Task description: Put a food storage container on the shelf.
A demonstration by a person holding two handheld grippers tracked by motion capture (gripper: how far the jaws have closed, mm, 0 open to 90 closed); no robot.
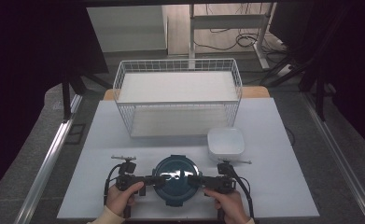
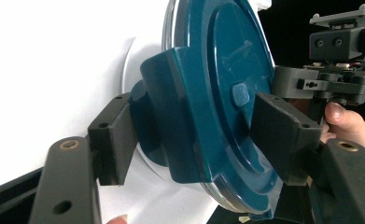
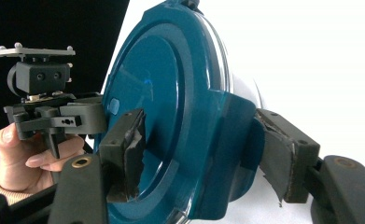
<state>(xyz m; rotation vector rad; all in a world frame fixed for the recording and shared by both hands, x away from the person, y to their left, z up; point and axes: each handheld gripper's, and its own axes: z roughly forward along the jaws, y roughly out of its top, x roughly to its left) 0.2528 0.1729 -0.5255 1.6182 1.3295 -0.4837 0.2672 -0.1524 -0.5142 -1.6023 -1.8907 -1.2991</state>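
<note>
A round container with a dark teal clip-on lid [image 1: 175,179] sits on the white table near its front edge, between my two hands. My left gripper [image 1: 157,181] reaches in from the left, and its jaws [image 2: 194,140] clamp the lid's left side latch, one pad under the latch and one on the lid top. My right gripper [image 1: 193,181] comes in from the right and its jaws [image 3: 203,154] hold the opposite latch the same way. The clear bowl under the lid is mostly hidden.
A white wire basket [image 1: 178,93] stands at the back middle of the table. A small white square lidded box [image 1: 225,143] sits just behind and right of the teal container. The table's front edge runs right below my hands.
</note>
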